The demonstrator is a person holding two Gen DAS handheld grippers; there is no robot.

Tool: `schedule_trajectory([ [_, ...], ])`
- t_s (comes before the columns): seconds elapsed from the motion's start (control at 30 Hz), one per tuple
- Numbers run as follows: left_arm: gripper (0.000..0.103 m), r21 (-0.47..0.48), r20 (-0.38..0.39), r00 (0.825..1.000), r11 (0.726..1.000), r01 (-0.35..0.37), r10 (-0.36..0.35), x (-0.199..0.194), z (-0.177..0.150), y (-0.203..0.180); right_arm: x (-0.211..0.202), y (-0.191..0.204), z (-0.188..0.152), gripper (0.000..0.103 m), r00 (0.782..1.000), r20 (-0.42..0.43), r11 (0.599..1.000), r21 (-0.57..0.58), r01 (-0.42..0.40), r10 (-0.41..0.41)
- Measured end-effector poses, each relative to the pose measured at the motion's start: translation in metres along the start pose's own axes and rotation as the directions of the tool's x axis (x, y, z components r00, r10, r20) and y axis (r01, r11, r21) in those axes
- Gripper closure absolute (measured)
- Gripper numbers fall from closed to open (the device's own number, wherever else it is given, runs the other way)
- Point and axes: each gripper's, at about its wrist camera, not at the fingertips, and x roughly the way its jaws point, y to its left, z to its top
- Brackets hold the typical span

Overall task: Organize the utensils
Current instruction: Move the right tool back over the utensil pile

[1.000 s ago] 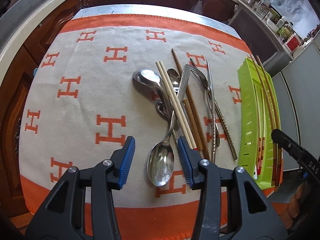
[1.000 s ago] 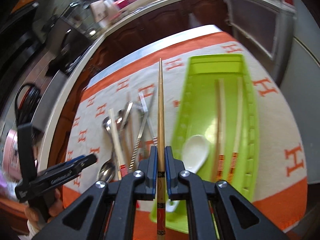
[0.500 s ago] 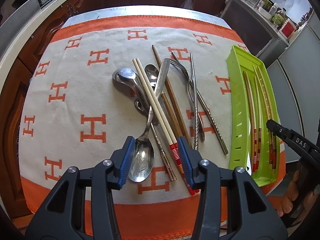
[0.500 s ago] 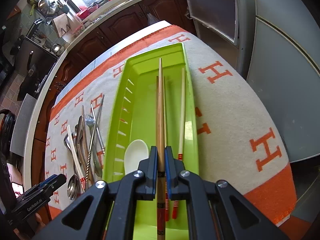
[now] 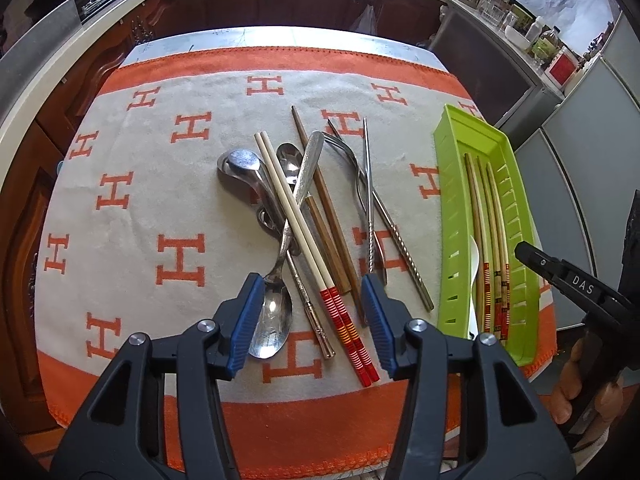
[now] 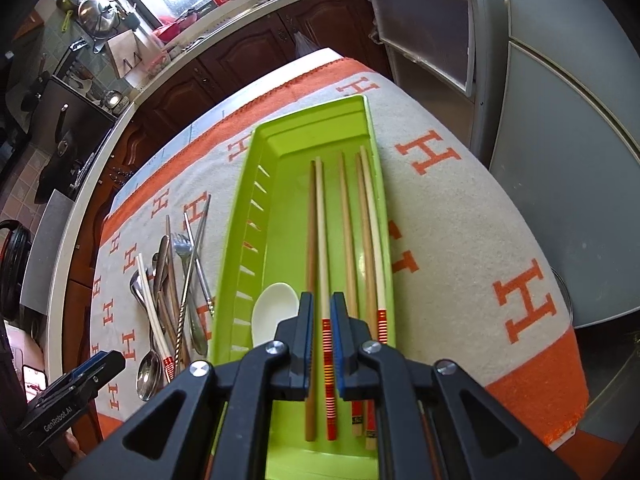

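A pile of utensils lies mid-cloth: a pale chopstick pair (image 5: 296, 228) with red-striped ends, a steel spoon (image 5: 272, 328), brown chopsticks (image 5: 326, 216), a fork (image 5: 352, 160) and metal chopsticks (image 5: 370, 200). My left gripper (image 5: 312, 304) hovers above the pile's near end. Its jaws are opening, and the spoon bowl and striped ends lie below the gap, untouched. My right gripper (image 6: 322, 328) is shut on a red-striped chopstick (image 6: 320, 220), held lengthwise low in the green tray (image 6: 240, 280). A white spoon (image 6: 276, 308) and other chopsticks (image 6: 370, 220) lie in that tray.
An orange and cream cloth with H marks (image 5: 180, 200) covers the table. The tray (image 5: 452, 200) sits along its right edge, beside a grey appliance (image 6: 560, 160). Dark cabinets and a counter run behind. A hand holds the right gripper (image 5: 568, 276) at the right.
The right gripper carried its chopstick from beside the pile to over the tray, then sank into it. The left gripper drew back along the pile toward the striped ends, and its jaws stand wider.
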Motion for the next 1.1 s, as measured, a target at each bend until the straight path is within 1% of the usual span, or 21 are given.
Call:
schedule_trajectory([
  [0.17,0.052,-0.002,0.033,0.999,1.0,-0.001,0.001,-0.012,-0.002,0.002,-0.005,0.008,-0.002,0.095,1.0,0.009,1.0,-0.021,-0.005,0.005],
  [0.67,0.051,-0.014,0.073,0.997,1.0,0.01,-0.009,-0.031,-0.013,0.012,-0.018,0.03,-0.013,0.095,1.0,0.029,0.998,-0.066,-0.005,0.007],
  [1.1,0.051,-0.041,0.104,0.995,0.999,0.019,-0.015,-0.045,-0.021,0.031,-0.028,0.056,-0.025,0.094,0.999,0.045,0.992,-0.123,0.0,0.006],
])
